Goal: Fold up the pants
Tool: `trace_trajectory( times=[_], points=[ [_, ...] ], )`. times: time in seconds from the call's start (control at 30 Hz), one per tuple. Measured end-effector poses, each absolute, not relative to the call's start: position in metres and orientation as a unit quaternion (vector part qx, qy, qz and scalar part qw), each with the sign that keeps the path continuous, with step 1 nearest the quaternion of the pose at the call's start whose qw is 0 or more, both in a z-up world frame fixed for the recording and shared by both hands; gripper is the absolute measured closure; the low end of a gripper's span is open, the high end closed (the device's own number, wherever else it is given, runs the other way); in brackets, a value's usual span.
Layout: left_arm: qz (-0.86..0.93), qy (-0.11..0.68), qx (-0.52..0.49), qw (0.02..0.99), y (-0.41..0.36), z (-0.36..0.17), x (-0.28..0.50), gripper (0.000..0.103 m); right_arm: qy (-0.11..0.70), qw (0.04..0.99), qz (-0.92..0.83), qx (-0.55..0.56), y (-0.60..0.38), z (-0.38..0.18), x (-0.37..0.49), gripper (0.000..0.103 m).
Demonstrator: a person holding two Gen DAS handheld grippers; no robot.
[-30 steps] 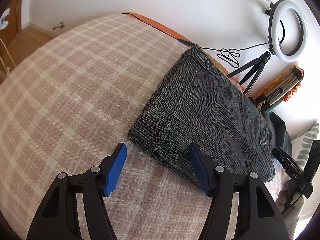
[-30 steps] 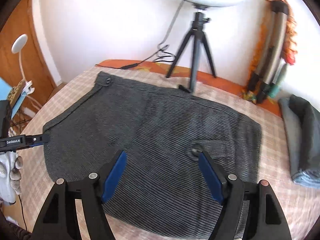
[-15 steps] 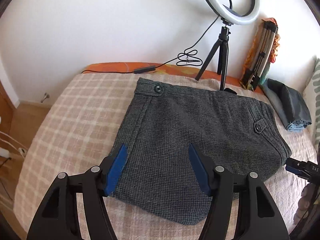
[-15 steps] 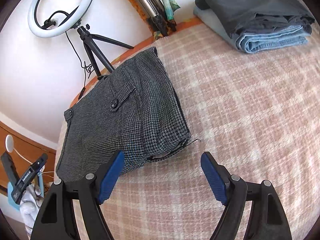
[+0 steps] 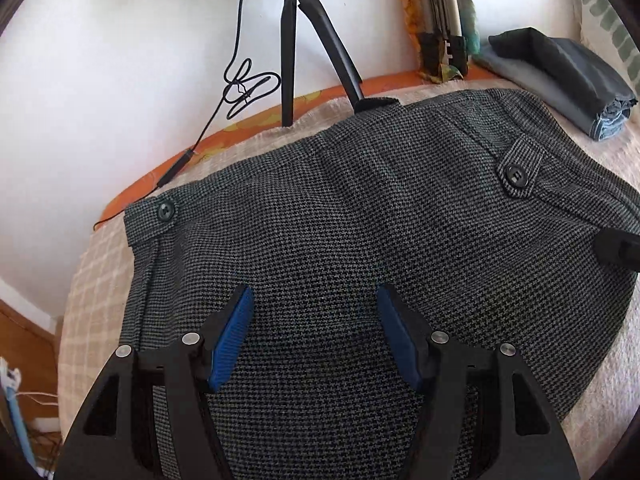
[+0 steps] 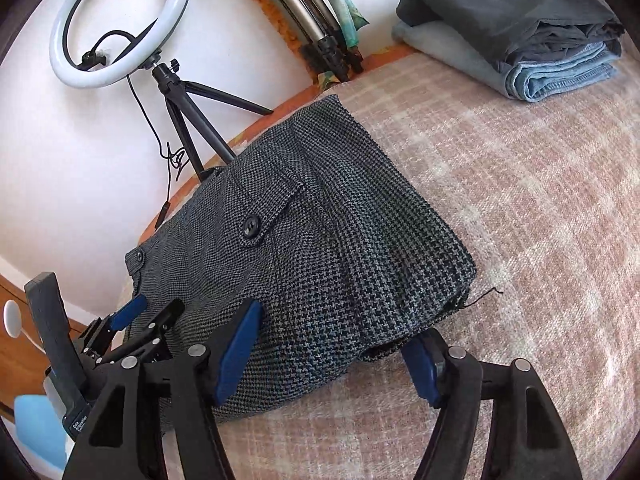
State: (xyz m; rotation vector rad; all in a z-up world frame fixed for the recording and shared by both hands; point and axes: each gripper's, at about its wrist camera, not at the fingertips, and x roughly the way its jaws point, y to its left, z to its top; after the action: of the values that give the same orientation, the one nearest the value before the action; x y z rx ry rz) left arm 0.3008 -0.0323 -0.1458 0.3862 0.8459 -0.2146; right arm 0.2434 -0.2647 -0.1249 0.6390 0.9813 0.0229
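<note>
- The bed (image 6: 500, 208), under a pink-and-cream checked blanket, fills the right wrist view from 1 o'clock round to 6 o'clock; an orange edge runs along its wall side.
- The pants (image 5: 360, 240) (grey houndstooth, folded into a thick squarish bundle) lie flat on the bed at the centre of both views, waistband button (image 5: 165, 211) at 10 o'clock and a buttoned pocket flap (image 5: 518, 174) at 2 o'clock in the left wrist view.
- The stack of folded clothes (image 6: 520, 36), a dark garment on pale blue denim, sits on the bed at 1 o'clock in the right wrist view, well apart from the pants.
- The ring light (image 6: 120, 20) on its black tripod (image 6: 188, 128) stands at 11 o'clock against the white wall, a tripod foot just beside the far edge of the pants; its cable hangs down the wall.
- A bundle of folded stands (image 6: 316, 32) with coloured cloth leans on the wall at 12 o'clock.
- The left gripper (image 5: 314, 320) hovers over the near half of the pants, its jaws spread wide with only fabric showing between the blue pads, gripping nothing (whether the tips touch the cloth I cannot tell).
- The right gripper (image 6: 332, 346) is at the near right corner of the pants, jaws wide apart and holding nothing; the corner lies between them, one pad over the fabric and the other low by the blanket.
- A loose black thread (image 6: 482, 296) trails from that corner.
</note>
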Motion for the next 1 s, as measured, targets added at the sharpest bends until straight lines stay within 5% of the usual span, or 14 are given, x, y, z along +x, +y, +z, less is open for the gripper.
trace_trajectory(
  times=[0.43, 0.7, 1.0],
  points=[
    [-0.115, 0.38, 0.154, 0.905, -0.022, -0.123, 0.27, 0.038, 0.404, 0.882, -0.004, 0.241, -0.251, -0.087, 0.233, 0.074],
    [-0.127, 0.41, 0.103, 0.897, -0.009, -0.13, 0.273, 0.038, 0.367, 0.914, 0.03, 0.171, -0.217, -0.044, 0.239, 0.081],
    [-0.04, 0.361, -0.022, 0.931, 0.118, -0.08, 0.241, 0.038, 0.34, 0.931, 0.093, 0.091, -0.152, -0.006, 0.248, 0.084]
  ],
)
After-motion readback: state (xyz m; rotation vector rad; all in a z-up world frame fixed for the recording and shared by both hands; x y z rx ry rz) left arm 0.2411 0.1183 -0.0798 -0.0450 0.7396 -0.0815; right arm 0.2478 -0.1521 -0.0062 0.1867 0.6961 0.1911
